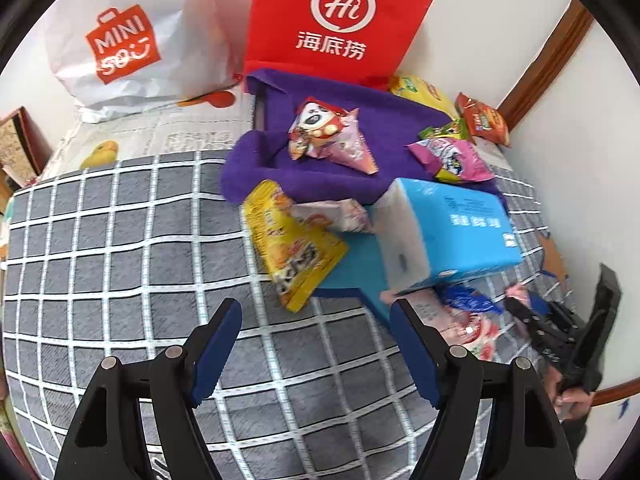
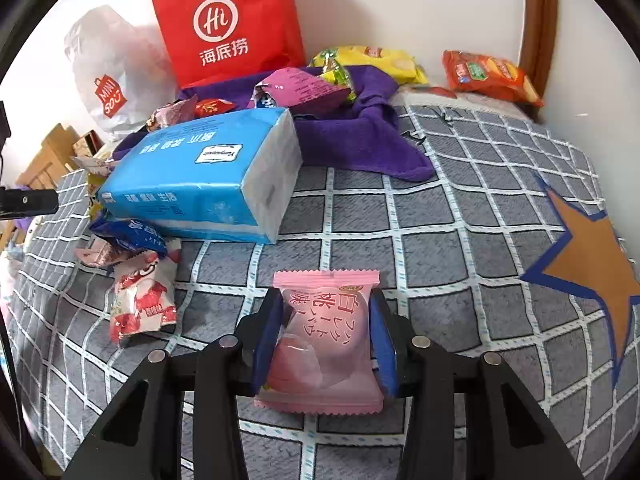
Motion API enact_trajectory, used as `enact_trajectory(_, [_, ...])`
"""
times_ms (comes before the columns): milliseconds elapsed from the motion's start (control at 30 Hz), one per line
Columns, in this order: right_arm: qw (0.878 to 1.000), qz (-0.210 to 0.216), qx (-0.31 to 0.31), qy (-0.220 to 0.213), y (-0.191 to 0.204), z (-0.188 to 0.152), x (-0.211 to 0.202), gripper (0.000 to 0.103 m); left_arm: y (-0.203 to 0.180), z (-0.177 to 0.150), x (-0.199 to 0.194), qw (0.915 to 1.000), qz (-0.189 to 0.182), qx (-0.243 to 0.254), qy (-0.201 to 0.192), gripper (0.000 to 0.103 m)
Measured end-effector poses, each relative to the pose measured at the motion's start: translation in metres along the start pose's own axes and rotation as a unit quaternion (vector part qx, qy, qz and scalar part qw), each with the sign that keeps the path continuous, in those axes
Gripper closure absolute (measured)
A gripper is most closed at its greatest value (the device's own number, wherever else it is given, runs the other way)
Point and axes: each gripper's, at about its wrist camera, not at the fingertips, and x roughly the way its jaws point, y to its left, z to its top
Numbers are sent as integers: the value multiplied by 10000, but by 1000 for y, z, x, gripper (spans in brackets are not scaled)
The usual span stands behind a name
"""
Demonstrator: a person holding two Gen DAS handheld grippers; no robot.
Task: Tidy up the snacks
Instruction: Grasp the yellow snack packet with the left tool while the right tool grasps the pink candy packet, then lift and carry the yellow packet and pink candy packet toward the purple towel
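**Right gripper clamped on pink snack; left gripper wide, empty**

Right gripper (image 2: 325, 334): closed tight on a pink snack pack (image 2: 320, 344), blue pads pressing both sides of the pack, which sits upright btwn the fingers above the grey checked bedspread (image 2: 440, 216). Also seen from the left wrist view at far right, w/ a hand (image 1: 570, 394) on its handle.

Left gripper (image 1: 316, 344): jaws spread wide, nothing btwn them; it hangs over the bedspread just short of the yellow snack bag (image 1: 294, 244) and the blue tissue pack (image 1: 444, 232), touching neither.

Counts:
- Tissue packs: 1, lying partly on the purple towel (image 1: 360, 136).
- Shopping bags: 2 against the wall, red bag (image 1: 340, 16) and white bag (image 1: 132, 36).
- Snacks on the towel: a red-and-pink packet (image 1: 328, 136) and a pink-purple bag (image 1: 452, 158); a small green one just beside it.
- By the far corner: 1 yellow chip bag (image 2: 372, 62), 1 orange chip bag (image 2: 490, 76).
- Near the tissue pack's front end: 1 red-white packet (image 2: 144, 300), 1 blue wrapper (image 2: 132, 236), touching each other.
- Orange star patch (image 2: 592, 268) on the bedspread: 1.
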Motion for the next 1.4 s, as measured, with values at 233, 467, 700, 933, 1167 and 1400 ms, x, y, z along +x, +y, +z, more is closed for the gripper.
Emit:
enact_trajectory(233, [9999,-62,-8,-108,-2,-6,-2,60,-4,0,16,9994,228,118,-245,28])
enact_trajectory(467, [9998,-167,-93,-93,3,-7,-1,59,-3,12,43,9963,540,146,-659,28])
enact_trajectory(700, [9999,-117,-71,-98,-1,-7,0,58,3,16,65,9963,497,50,-700,30])
enact_trajectory(933, [9993,-276,-255,-71,7,-7,2,55,10,12,58,9961,224,-85,-849,53])
enact_trajectory(1167, [9994,-187,-267,-83,9,-8,3,55,12,5,35,9933,43,-187,-1139,55])
enact_trajectory(1400, [9997,86,-168,-138,3,-7,1,59,11,1,9,9881,-383,-233,-1469,55])
